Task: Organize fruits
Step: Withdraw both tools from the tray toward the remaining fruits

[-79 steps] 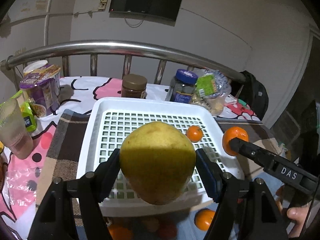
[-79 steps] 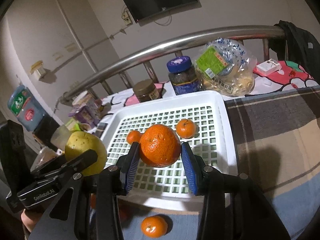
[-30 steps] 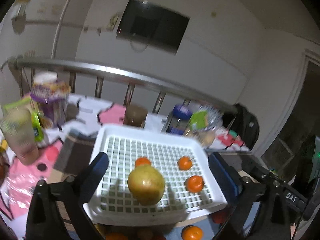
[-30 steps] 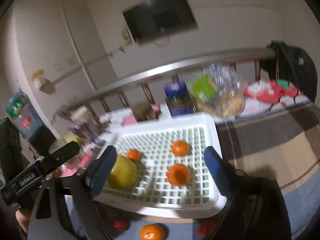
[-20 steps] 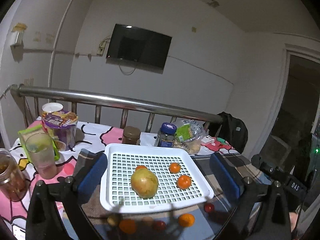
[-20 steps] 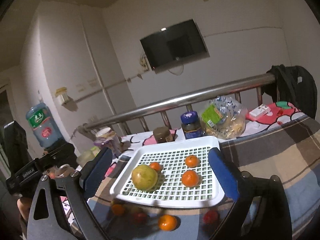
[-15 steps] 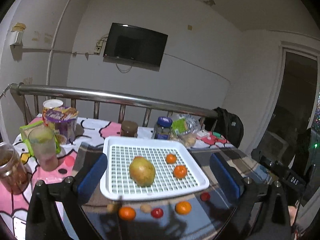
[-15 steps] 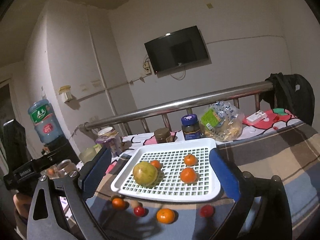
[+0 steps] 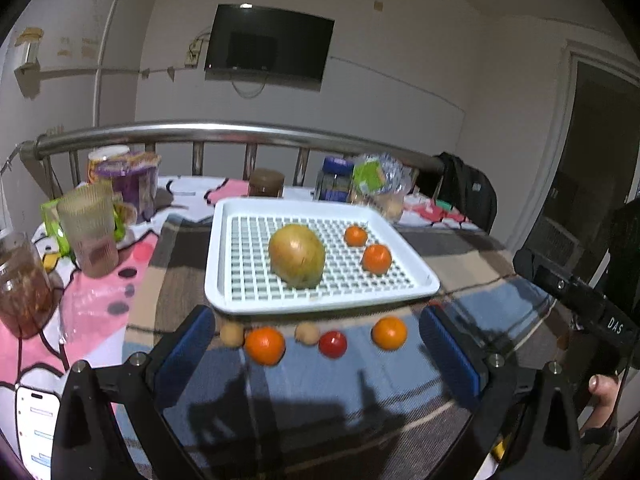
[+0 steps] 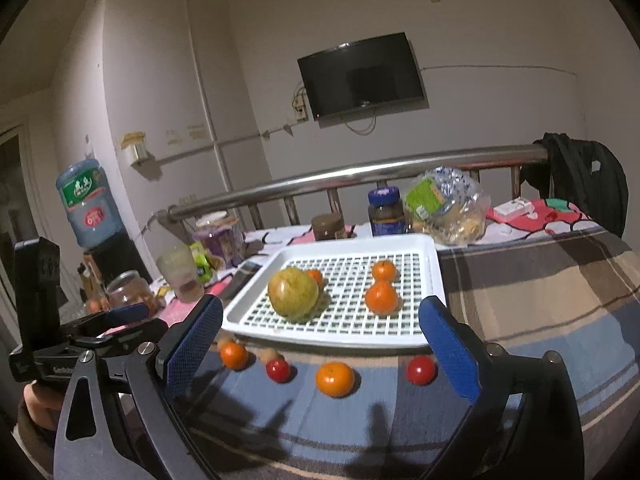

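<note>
A white slotted tray (image 9: 224,256) (image 10: 430,280) holds a large yellow-green pear (image 9: 297,255) (image 10: 293,292) and small oranges (image 9: 376,258) (image 10: 381,298). On the plaid cloth in front of the tray lie loose oranges (image 9: 265,345) (image 10: 335,378), red tomatoes (image 9: 332,343) (image 10: 421,370) and small brown fruits (image 9: 307,333). My left gripper (image 9: 316,344) is open and empty, held back from the tray. My right gripper (image 10: 320,344) is open and empty, also back from the tray.
Jars (image 9: 266,182), a blue-lid jar (image 10: 385,211), a snack bag (image 10: 444,204), a plastic cup (image 9: 90,228) and a glass jar (image 9: 22,284) stand around the tray. A steel rail (image 9: 240,132) runs behind. A phone (image 9: 38,428) lies at front left.
Both grippers let go of the pear and the orange, which now lie in the tray, then opened wide and drew back and up from the tray.
</note>
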The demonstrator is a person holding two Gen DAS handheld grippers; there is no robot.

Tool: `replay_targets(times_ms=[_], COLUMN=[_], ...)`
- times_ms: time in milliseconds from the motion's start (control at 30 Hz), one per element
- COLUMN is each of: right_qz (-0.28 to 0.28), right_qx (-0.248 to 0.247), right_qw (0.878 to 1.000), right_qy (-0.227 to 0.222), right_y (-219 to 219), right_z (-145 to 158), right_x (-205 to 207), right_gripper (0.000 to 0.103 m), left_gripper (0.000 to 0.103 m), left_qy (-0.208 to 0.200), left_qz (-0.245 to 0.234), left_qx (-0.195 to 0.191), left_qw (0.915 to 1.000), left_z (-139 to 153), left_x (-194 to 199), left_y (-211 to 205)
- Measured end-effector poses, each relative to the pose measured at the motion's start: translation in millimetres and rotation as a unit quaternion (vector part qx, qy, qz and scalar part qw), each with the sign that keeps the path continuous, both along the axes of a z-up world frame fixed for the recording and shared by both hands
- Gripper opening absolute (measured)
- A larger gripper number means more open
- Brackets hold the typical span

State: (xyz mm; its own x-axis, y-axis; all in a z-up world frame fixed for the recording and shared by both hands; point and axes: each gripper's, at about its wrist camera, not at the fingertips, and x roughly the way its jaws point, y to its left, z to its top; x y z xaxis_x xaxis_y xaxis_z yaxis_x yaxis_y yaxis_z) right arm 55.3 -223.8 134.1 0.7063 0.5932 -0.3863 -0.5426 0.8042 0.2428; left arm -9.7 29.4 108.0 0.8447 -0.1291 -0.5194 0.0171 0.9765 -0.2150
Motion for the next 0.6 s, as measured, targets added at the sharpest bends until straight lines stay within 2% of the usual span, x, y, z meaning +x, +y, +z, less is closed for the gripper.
replay_targets(times_ms=[333,600], right_qz=[-0.002,0.003], right_qx=[-0.033,-0.083], right_qw=[0.999,0.994], right_qy=[0.032,0.076], right_y=[9,28], right_z=[-29,-56], right_x=[10,26], right_gripper=[0.099,0.099], left_gripper=[0.103,0.101], left_qy=[0.046,0.091], left_qz=[0.011,0.024], left_qx=[0.013,0.010], left_qw=[0.9988,0.9955], left_z=[-35,-60], left_x=[16,38], left_y=[4,8])
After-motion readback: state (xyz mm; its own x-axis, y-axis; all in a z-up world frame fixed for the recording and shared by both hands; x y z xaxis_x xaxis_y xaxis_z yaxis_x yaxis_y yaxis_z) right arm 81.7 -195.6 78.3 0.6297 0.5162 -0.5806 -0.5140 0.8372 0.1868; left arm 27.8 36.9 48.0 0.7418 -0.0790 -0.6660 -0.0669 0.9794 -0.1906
